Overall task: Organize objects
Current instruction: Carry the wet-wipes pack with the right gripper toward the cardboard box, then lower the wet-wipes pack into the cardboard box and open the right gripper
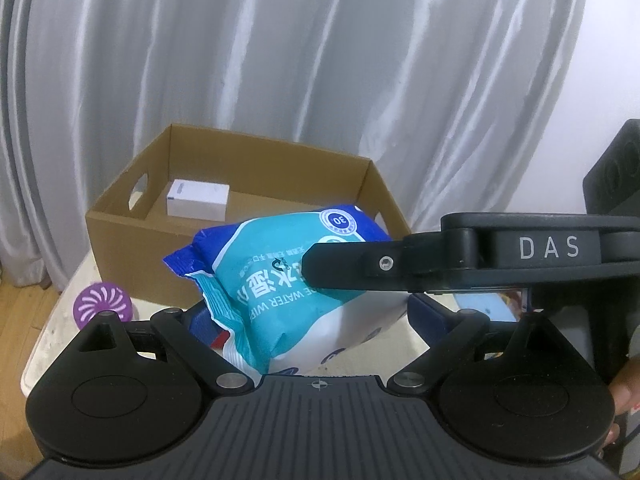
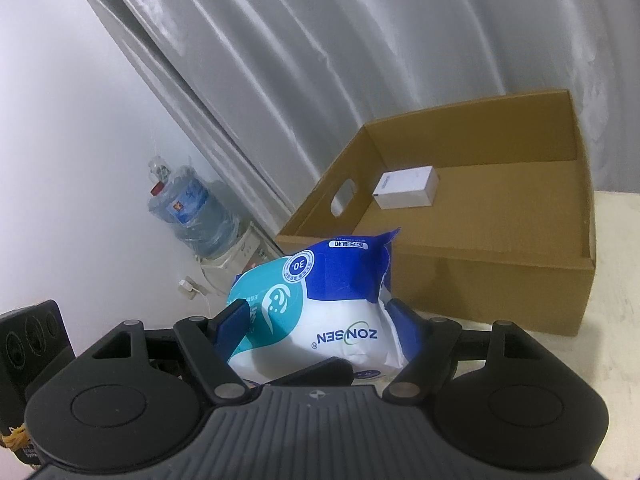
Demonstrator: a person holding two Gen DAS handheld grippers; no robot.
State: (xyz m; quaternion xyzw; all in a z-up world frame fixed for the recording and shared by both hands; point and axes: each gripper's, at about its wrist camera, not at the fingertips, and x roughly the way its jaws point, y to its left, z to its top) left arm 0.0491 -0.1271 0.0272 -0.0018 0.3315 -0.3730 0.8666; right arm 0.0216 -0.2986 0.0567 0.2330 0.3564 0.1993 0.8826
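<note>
Both grippers held one pack of wet wipes together, lifted just in front of the near wall of the cardboard box. The right gripper had its jaws fairly wide and pressed on the two sides of the pack. The left gripper stood wider and also closed around it, with the right one reaching across from the side. To do this step well, I judge that both hands should rise together until the pack clears the box wall, then lower it beside the small white box already inside. Both grippers pointed downward and forward, toward the box.
</note>
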